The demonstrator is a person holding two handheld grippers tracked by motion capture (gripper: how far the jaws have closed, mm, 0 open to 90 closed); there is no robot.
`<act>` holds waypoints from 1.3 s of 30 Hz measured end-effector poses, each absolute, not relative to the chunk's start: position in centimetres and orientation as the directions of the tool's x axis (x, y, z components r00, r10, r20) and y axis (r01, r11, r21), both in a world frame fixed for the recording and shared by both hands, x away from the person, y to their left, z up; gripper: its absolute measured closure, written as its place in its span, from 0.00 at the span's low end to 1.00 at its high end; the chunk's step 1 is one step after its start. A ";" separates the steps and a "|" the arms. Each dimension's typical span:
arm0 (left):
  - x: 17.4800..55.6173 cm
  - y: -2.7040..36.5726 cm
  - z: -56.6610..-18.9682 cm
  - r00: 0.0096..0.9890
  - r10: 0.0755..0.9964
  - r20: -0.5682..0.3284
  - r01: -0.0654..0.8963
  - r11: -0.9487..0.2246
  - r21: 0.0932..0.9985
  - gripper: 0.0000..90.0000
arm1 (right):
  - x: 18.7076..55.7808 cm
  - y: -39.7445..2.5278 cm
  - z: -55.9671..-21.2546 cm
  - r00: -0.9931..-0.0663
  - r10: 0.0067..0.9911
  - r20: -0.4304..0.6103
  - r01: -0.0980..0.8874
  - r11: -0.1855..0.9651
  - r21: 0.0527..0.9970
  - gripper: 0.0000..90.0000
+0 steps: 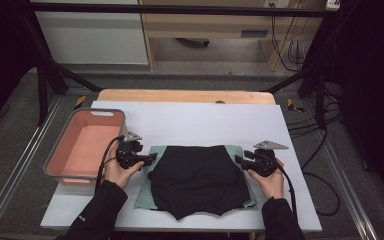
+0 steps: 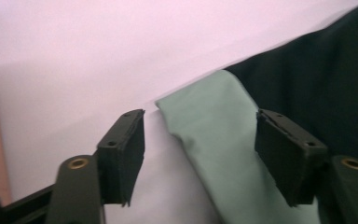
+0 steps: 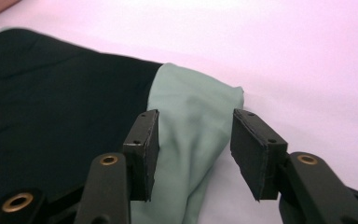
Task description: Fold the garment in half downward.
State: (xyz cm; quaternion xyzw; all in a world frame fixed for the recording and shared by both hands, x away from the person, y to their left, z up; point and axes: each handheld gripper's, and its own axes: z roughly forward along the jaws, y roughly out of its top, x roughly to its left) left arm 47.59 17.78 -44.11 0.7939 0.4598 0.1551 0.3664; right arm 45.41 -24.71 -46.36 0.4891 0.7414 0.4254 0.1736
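High view shows a black garment lying flat at the counter's middle, on top of a green cloth whose edges peek out at 3 and 9 o'clock. My left gripper sits at the garment's 9 o'clock edge, jaws spread wide over the green cloth's corner, holding nothing. My right gripper sits at the 3 o'clock edge, jaws likewise parted around the opposite green corner. A pink bin stands at the counter's 9 o'clock.

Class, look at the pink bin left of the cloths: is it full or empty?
Empty. In the high view the pink bin shows only its bare pink floor and walls, with nothing lying inside.
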 end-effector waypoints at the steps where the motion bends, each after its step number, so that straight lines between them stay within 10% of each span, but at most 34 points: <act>1: 48.1 17.7 -44.5 0.524 0.847 -0.090 0.625 -0.310 0.717 0.39 | 45.6 -24.7 -46.5 -0.459 0.873 0.165 0.582 0.155 0.798 0.58; 7: 49.7 17.4 -46.5 0.510 0.851 -0.125 0.669 -0.301 0.679 0.53 | 46.7 -24.5 -47.1 -0.457 0.871 0.181 0.600 0.151 0.785 0.58; 18: 49.2 16.8 -46.6 0.539 0.837 -0.094 0.629 -0.326 0.706 0.93 | 46.7 -24.1 -46.8 -0.514 0.842 0.166 0.583 0.201 0.788 0.99; 33: 49.7 17.1 -47.1 0.497 0.866 -0.052 0.591 -0.294 0.751 0.94 | 47.7 -24.3 -46.9 -0.463 0.878 0.123 0.562 0.183 0.807 0.99; 39: 48.6 17.3 -45.8 0.513 0.855 -0.076 0.559 -0.266 0.785 0.73 | 47.2 -24.5 -46.1 -0.442 0.888 0.129 0.547 0.152 0.823 0.79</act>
